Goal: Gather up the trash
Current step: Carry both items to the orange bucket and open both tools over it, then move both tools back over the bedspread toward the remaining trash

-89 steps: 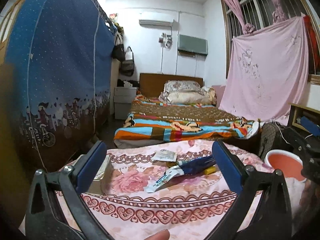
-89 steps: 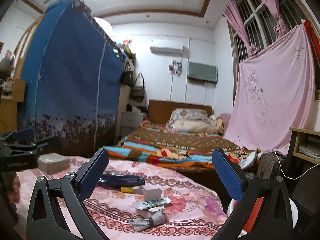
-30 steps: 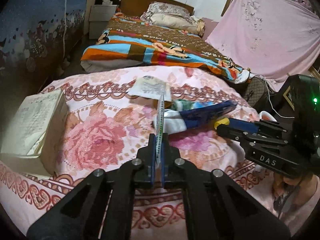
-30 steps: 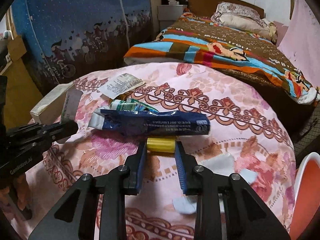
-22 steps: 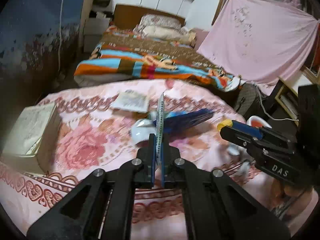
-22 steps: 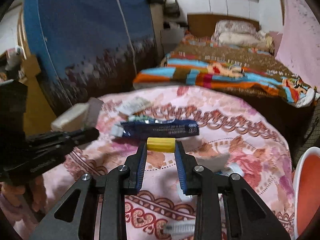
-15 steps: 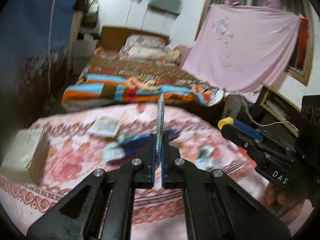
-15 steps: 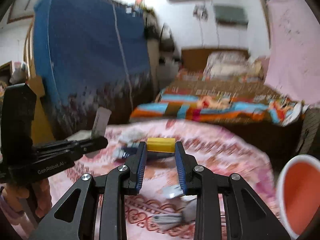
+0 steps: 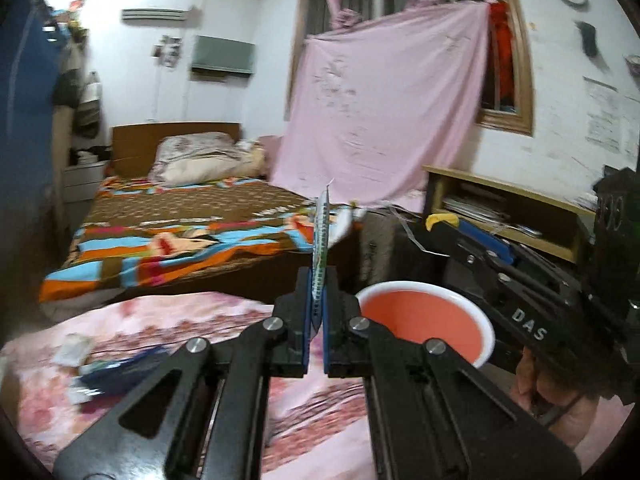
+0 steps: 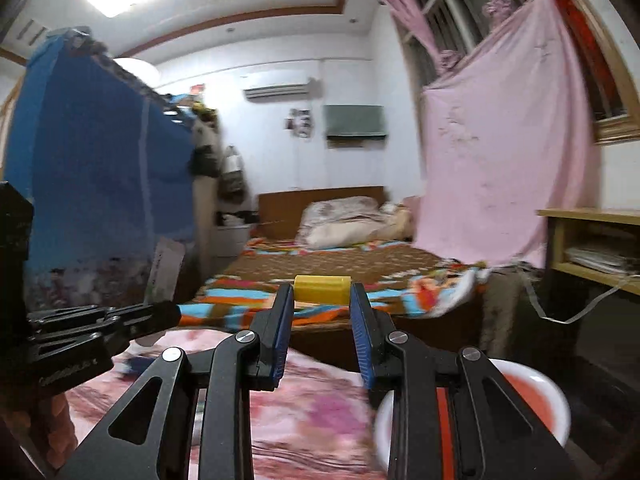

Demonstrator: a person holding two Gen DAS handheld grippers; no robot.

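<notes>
My left gripper point(image 9: 317, 312) is shut on a thin flat wrapper point(image 9: 321, 240) that stands up edge-on between its pads. In the right wrist view that wrapper point(image 10: 166, 268) shows as a pale sheet above the left gripper point(image 10: 170, 314). My right gripper point(image 10: 322, 300) is shut on a small yellow block point(image 10: 322, 289), held at the fingertips. From the left wrist view the same yellow block point(image 9: 441, 221) shows at the tip of the right gripper point(image 9: 444, 227). An orange bin with a white rim point(image 9: 424, 326) stands just right of and below both grippers point(image 10: 532, 400).
A table with a pink floral cloth point(image 9: 160, 320) lies below, with a dark blue packet point(image 9: 116, 374) and small scraps point(image 9: 72, 348) on its left part. A bed point(image 9: 192, 236) is behind it, a wooden shelf point(image 9: 508, 212) to the right, a blue wardrobe point(image 10: 92, 192) to the left.
Both grippers have lifted off the table and swung right toward the orange bin, each still holding its piece. The table's litter has slid to the lower left of the views.
</notes>
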